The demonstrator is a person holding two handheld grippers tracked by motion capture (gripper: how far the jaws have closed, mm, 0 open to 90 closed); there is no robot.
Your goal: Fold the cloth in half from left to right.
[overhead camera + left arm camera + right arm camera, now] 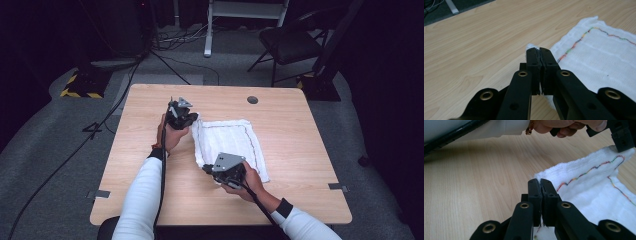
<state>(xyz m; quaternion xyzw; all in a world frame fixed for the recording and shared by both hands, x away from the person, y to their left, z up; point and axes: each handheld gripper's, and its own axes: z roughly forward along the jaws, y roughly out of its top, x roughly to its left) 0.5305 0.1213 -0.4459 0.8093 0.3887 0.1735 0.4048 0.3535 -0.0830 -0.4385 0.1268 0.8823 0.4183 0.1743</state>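
At the middle of the wooden table (150,190) a white cloth (227,140) is pinched at two left-edge corners: the far one, 11 o'clock, by the left gripper (186,119), the near one, 7 o'clock, by the right gripper (212,169) (both clamped tight). A fold looks underway; next, the edge probably gets carried toward 3 o'clock. Grey carpet (45,135) and a chair (290,42) are seen at 12.

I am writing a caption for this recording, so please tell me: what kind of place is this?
Probably a studio or lab set up for recording. A lone wooden table stands on grey carpet, cables trail across the floor, a folding chair waits behind, and the surroundings are dark.
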